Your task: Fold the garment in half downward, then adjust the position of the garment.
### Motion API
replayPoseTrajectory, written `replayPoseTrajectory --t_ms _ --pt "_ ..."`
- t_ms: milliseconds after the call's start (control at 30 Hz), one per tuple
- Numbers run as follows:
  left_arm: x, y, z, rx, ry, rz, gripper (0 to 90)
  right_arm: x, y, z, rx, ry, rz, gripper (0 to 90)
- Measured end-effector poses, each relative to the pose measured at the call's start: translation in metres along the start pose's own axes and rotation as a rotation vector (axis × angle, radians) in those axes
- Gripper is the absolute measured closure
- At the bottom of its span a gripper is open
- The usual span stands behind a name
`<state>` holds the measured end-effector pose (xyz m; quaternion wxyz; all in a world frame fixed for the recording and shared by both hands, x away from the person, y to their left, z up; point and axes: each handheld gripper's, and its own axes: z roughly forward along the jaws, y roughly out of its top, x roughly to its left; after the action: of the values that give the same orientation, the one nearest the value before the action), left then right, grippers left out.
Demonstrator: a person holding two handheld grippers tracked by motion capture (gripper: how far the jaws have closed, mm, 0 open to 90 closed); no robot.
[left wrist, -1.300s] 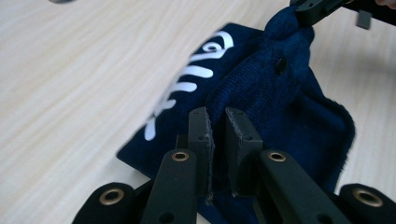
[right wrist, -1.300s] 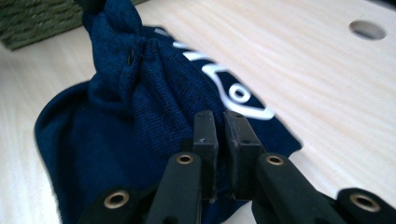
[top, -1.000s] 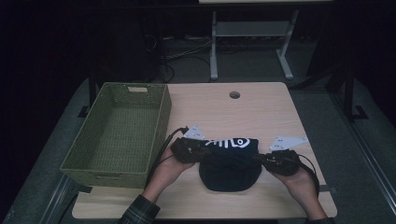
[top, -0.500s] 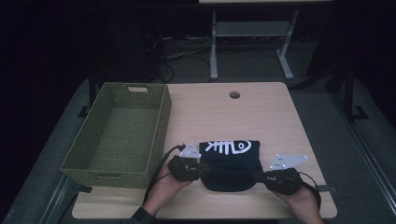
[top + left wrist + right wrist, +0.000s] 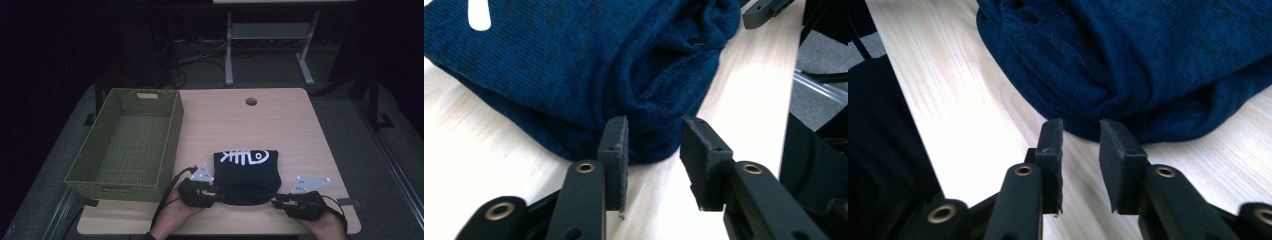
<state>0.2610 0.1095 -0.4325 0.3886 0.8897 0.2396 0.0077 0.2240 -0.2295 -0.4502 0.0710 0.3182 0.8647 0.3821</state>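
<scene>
A folded dark blue knit sweater (image 5: 245,172) with a white fish-bone print lies flat on the wooden table (image 5: 300,130) near its front edge. My left gripper (image 5: 217,192) sits at the sweater's near left corner. In the left gripper view the jaws of that gripper (image 5: 654,135) have just been opening, and the sweater's rolled hem (image 5: 574,65) lies just past the tips, unpressed. My right gripper (image 5: 276,202) is at the near right corner. Its jaws (image 5: 1080,132) have also just been opening and stand apart, with the sweater (image 5: 1148,60) just beyond them.
A green woven basket (image 5: 125,145) stands empty on the table's left side, close to my left hand. A round cable hole (image 5: 251,101) is near the table's far edge. The front edge runs just under both hands.
Both grippers have moved down and toward the table's front edge. Their jaws, earlier closed at the sweater's sides, now stand apart, and the sweater rests flat.
</scene>
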Motion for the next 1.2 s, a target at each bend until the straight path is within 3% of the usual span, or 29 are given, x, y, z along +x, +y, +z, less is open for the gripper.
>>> replayPoseTrajectory --t_ms 167,333,367,633,833,900,1067,1200 --pt "-0.003 -0.005 -0.011 -0.017 0.006 -0.013 59.1 0.001 -0.005 -0.008 -0.024 -0.009 0.02 62.4" --pt "-0.001 -0.003 -0.025 -0.052 0.026 -0.032 60.8 -0.002 -0.006 -0.016 -0.053 -0.013 0.035 61.5" --pt "-0.001 -0.002 -0.027 -0.067 0.031 -0.04 63.9 -0.004 -0.003 -0.02 -0.081 -0.013 0.045 64.3" --pt "0.011 0.019 -0.035 -0.13 0.073 -0.073 77.9 -0.015 0.013 -0.02 -0.108 -0.006 0.048 81.5" --pt "0.034 0.041 -0.015 -0.13 0.14 -0.103 86.8 -0.025 0.029 -0.006 -0.122 -0.005 0.019 88.2" --pt "0.044 0.047 -0.004 -0.106 0.161 -0.106 87.2 -0.026 0.031 -0.001 -0.115 0.002 0.01 89.2" --pt "0.065 0.053 0.025 -0.067 0.17 -0.144 88.2 -0.02 0.025 0.015 -0.064 0.042 -0.006 89.8" --pt "0.075 0.056 0.048 -0.011 0.159 -0.134 89.6 -0.016 0.022 0.022 -0.047 0.057 -0.012 90.0"
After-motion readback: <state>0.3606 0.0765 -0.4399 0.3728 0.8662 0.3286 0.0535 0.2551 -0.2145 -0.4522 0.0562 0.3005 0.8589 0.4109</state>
